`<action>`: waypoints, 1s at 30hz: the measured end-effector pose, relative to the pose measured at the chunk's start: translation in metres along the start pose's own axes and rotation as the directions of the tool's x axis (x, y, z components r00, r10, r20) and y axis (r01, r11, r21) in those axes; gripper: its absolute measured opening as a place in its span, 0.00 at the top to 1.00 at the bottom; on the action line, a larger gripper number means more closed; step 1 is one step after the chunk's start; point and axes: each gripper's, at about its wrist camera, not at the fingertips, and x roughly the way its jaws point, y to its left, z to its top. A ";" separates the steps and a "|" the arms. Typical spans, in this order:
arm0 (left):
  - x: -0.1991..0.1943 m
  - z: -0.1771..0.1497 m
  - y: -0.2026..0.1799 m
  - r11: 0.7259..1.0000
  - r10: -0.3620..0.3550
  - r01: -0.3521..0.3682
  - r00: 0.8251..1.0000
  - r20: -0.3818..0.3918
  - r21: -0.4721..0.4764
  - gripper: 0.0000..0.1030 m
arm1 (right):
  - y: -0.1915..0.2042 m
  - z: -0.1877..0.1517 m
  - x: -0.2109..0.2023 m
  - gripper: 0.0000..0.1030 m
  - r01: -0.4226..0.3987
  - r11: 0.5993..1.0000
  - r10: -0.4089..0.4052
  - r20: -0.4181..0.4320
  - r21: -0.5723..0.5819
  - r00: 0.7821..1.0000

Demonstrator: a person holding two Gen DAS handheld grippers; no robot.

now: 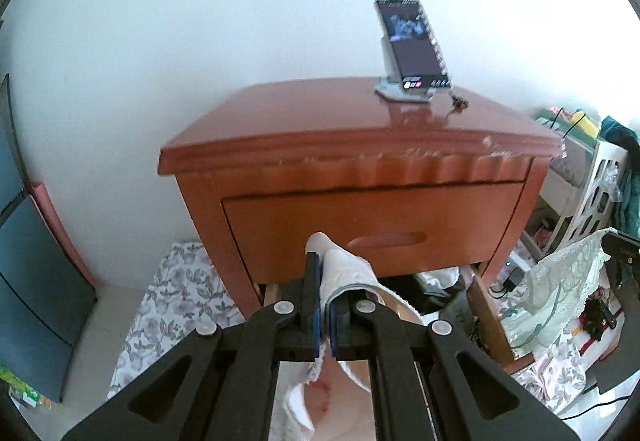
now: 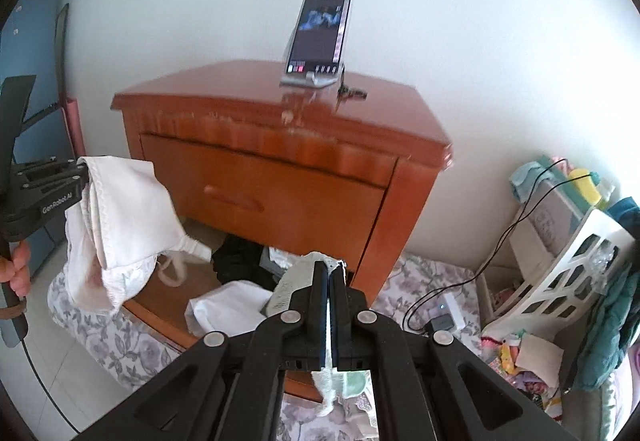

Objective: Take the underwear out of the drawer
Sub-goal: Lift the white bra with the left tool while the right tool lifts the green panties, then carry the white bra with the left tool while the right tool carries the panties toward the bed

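Wooden nightstand (image 2: 280, 145) against white wall (image 1: 200, 21); upper drawer (image 2: 272, 193) shut, lower drawer (image 2: 168, 305) pulled out over floral mat (image 2: 104, 341). White slotted rack (image 2: 568, 281) to the right, draped with teal cloth (image 2: 608, 321). White underwear (image 2: 120, 225) clear of lower drawer, hanging from left gripper (image 1: 325, 261), jaws clamped on its folded edge. Pale green lace underwear (image 1: 560, 289) pinched in right gripper (image 2: 329, 269), jaws narrow, cloth trailing beneath. Dark and white garments (image 2: 240, 257) remaining in lower drawer, possibly more underwear; detail blurred. Phone on stand (image 1: 412, 49) upright on nightstand top.
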 end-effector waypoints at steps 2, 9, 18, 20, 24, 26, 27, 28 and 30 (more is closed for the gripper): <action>-0.010 0.004 -0.003 1.000 0.000 0.000 1.000 0.016 0.008 0.97 | -0.003 0.002 -0.010 0.99 0.004 1.000 -0.004 0.016 0.003 1.000; -0.041 0.016 -0.030 0.998 -0.011 0.006 0.997 0.075 0.066 0.97 | -0.017 0.003 -0.043 0.99 0.016 1.000 -0.017 0.066 0.025 0.998; -0.064 0.026 -0.106 0.982 -0.071 0.051 0.991 0.112 0.179 0.97 | -0.055 -0.014 -0.078 0.99 0.043 0.996 -0.051 0.101 0.075 0.994; -0.065 0.028 -0.126 0.977 -0.096 0.073 0.989 0.110 0.199 0.97 | -0.067 -0.019 -0.083 0.99 0.056 0.994 -0.065 0.101 0.089 0.993; -0.065 0.028 -0.169 0.962 -0.151 0.122 0.983 0.104 0.243 0.97 | -0.094 -0.031 -0.093 0.99 0.085 0.989 -0.097 0.096 0.121 0.991; -0.065 0.027 -0.191 0.954 -0.181 0.152 0.979 0.094 0.259 0.97 | -0.109 -0.038 -0.096 0.99 0.101 0.985 -0.114 0.089 0.139 0.990; -0.066 0.026 -0.199 0.951 -0.192 0.163 0.977 0.089 0.263 0.97 | -0.117 -0.043 -0.098 0.99 0.111 0.983 -0.124 0.083 0.147 0.989; -0.065 0.025 -0.211 0.946 -0.208 0.180 0.975 0.081 0.269 0.97 | -0.123 -0.047 -0.099 0.99 0.118 0.981 -0.131 0.079 0.153 0.988; -0.062 0.023 -0.229 0.938 -0.226 0.198 0.972 0.070 0.284 0.97 | -0.137 -0.055 -0.100 0.99 0.133 0.977 -0.146 0.066 0.167 0.987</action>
